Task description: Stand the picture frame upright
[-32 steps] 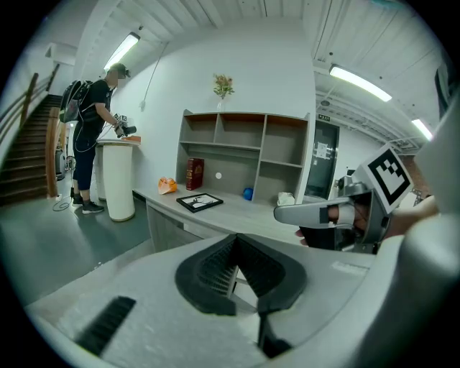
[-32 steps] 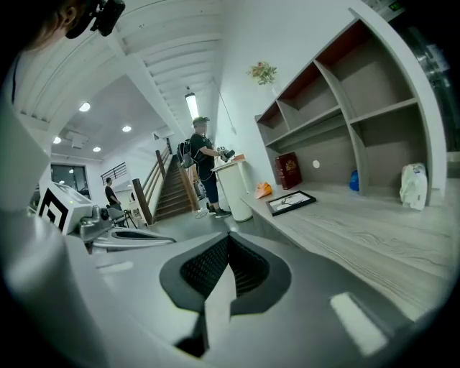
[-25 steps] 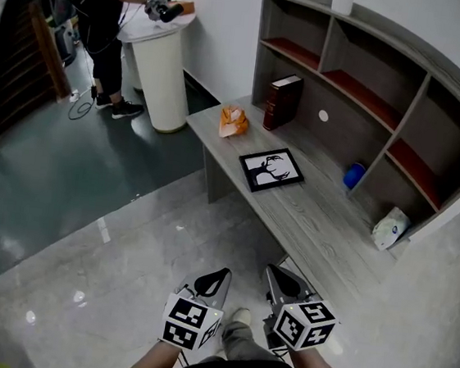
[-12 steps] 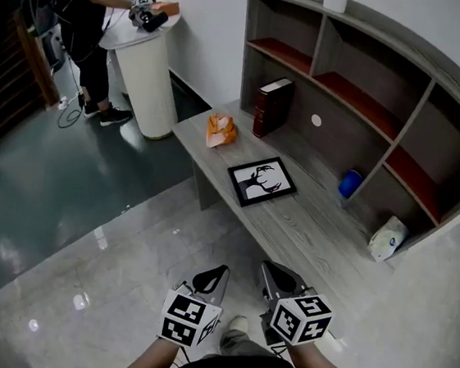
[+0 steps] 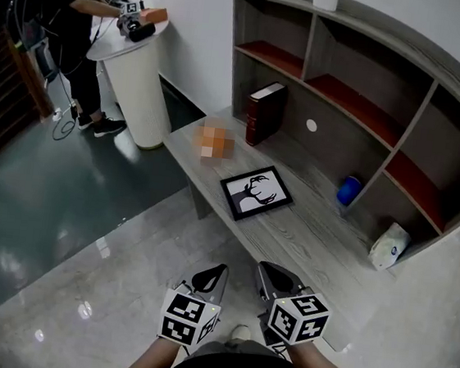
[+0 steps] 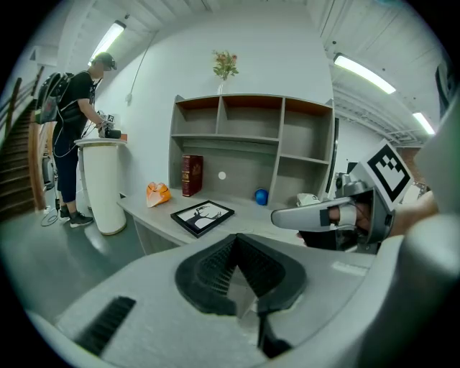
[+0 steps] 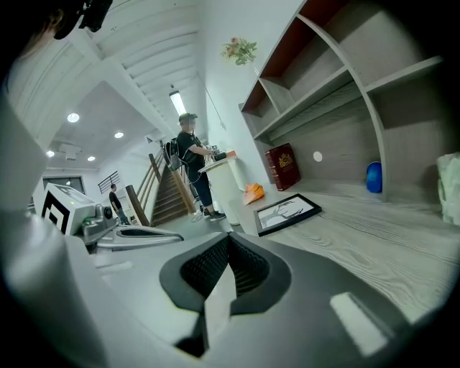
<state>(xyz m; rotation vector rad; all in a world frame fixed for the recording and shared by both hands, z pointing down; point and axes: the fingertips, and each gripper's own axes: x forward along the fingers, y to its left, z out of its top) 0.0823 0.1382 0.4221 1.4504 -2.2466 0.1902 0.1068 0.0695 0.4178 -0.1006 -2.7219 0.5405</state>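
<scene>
A black picture frame (image 5: pixel 255 193) with a white tree print lies flat, face up, on the grey wooden desk (image 5: pixel 306 237). It also shows as the frame (image 6: pixel 203 216) in the left gripper view and the frame (image 7: pixel 287 212) in the right gripper view. My left gripper (image 5: pixel 215 275) and right gripper (image 5: pixel 265 272) hang side by side over the floor, short of the desk's front edge and well away from the frame. Both are shut with nothing between their jaws.
A curved shelf unit (image 5: pixel 364 95) rises behind the desk. On the desk stand a dark red book (image 5: pixel 264 113), a blue ball (image 5: pixel 348 190), a white packet (image 5: pixel 389 245) and an orange thing under a blur patch (image 5: pixel 213 140). A person (image 5: pixel 67 20) works at a white pedestal (image 5: pixel 139 78) far left.
The head view has shifted, so the desk and frame sit slightly lower and further left in it. Both grippers stay shut in the same place, low in the view.
</scene>
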